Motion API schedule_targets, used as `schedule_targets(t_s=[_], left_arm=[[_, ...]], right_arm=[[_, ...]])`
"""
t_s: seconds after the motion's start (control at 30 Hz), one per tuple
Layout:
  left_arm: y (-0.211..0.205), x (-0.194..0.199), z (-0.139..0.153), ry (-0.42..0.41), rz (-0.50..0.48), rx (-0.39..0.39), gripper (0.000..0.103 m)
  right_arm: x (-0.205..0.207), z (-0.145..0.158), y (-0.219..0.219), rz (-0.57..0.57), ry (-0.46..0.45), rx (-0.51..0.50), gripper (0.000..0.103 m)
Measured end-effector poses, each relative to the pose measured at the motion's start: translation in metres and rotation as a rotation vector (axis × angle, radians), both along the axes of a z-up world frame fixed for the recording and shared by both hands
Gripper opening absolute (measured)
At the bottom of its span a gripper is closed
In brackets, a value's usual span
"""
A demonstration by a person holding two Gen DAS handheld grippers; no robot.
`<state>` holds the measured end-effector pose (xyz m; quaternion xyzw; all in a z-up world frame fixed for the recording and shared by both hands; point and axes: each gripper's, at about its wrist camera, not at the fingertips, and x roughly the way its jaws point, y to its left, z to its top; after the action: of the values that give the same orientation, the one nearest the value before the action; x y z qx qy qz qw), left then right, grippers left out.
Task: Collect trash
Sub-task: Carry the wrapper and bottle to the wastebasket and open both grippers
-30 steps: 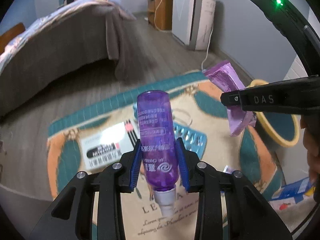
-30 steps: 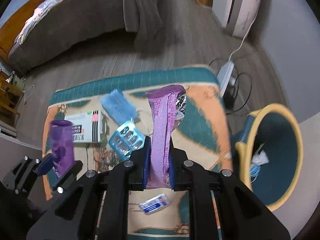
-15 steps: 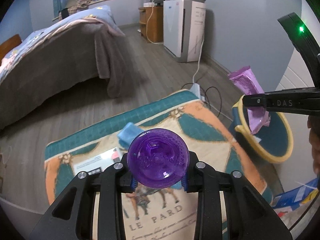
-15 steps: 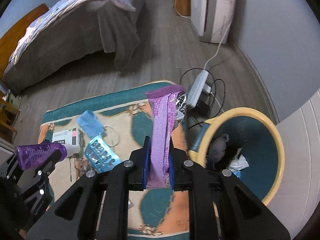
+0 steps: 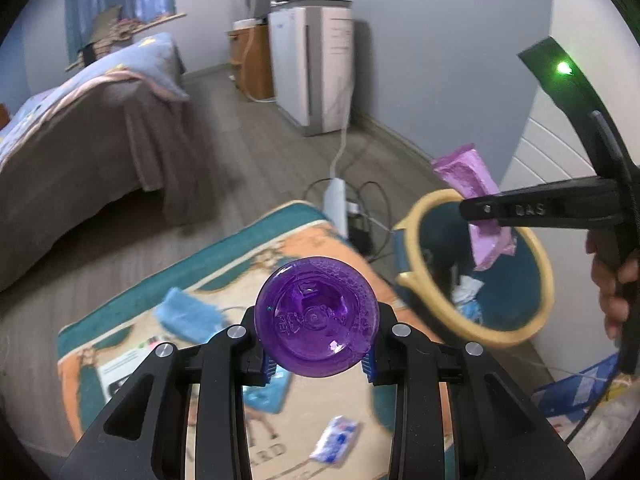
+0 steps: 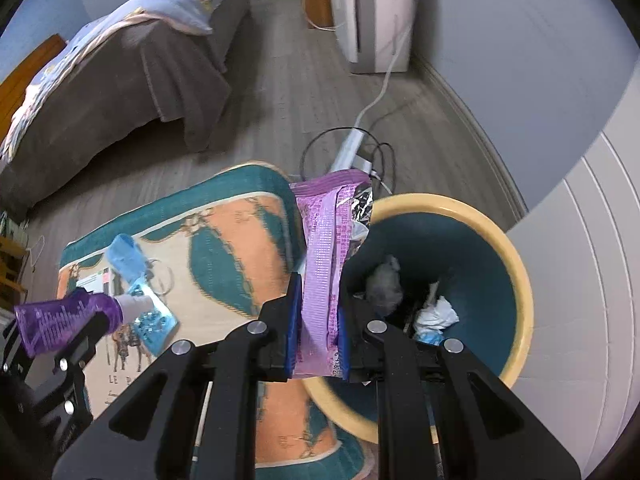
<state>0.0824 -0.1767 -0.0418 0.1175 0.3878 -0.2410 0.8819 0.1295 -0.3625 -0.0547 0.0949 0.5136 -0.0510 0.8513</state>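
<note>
Left gripper (image 5: 316, 354) clenches the purple bottle (image 5: 317, 317), base toward its camera, cap seemingly forward; right gripper (image 6: 318, 330) grips the purple wrapper (image 6: 326, 264) lengthwise over the bin (image 6: 516, 280).

Right claw (image 6: 317, 330) grips purple wrapper (image 6: 324, 264) above the yellow-rimmed bin (image 6: 516, 280)

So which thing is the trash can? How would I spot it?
Find the patterned rug on the wooden floor beside the bed. At the rug's corner nearest the white power strip stands the trash can. It is the only round, open thing there, with a yellow rim, a dark teal inside and crumpled tissue at the bottom.
</note>
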Motion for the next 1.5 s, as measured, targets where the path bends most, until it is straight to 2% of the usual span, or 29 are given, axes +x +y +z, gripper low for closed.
schedule_targets(t_s=[0.33,0.53,0.67,0.9,0.97,1.03,1.13,1.27,1.4,1.5], left_arm=[[-0.075,-0.019,-0.014,0.044,-0.183,-0.042,0.033],[-0.114,-0.036,-0.029,0.087,-0.297,-0.037,0.033],[-0.131,-0.044,-0.04,0.096,-0.342,-0.027,0.033],[-0.147,-0.044,-0.045,0.098,-0.371,-0.053,0.033],[-0.148,-0.042,-0.046,0.109,-0.373,-0.062,0.034],[-0.146,-0.039,-0.047,0.116,-0.369,-0.061,0.036],[-0.141,-0.034,-0.043,0.111,-0.35,-0.069,0.049],[-0.133,-0.03,-0.038,0.108,-0.332,-0.079,0.052],[-0.126,-0.03,-0.033,0.095,-0.311,-0.066,0.06],[-0.114,-0.03,-0.027,0.074,-0.291,-0.051,0.07]], right_arm=[[-0.015,-0.024,-0.066,-0.165,0.062,0.018,0.015],[-0.025,-0.045,-0.099,-0.261,0.131,-0.003,0.015],[-0.029,-0.051,-0.106,-0.291,0.143,-0.011,0.015],[-0.03,-0.051,-0.114,-0.32,0.134,0.001,0.017],[-0.031,-0.052,-0.115,-0.323,0.135,0.01,0.021],[-0.031,-0.053,-0.115,-0.329,0.134,0.009,0.03],[-0.032,-0.051,-0.117,-0.339,0.13,0.015,0.041],[-0.032,-0.05,-0.115,-0.339,0.127,0.014,0.049],[-0.031,-0.048,-0.11,-0.328,0.121,0.02,0.071],[-0.027,-0.045,-0.105,-0.308,0.111,0.017,0.08]])
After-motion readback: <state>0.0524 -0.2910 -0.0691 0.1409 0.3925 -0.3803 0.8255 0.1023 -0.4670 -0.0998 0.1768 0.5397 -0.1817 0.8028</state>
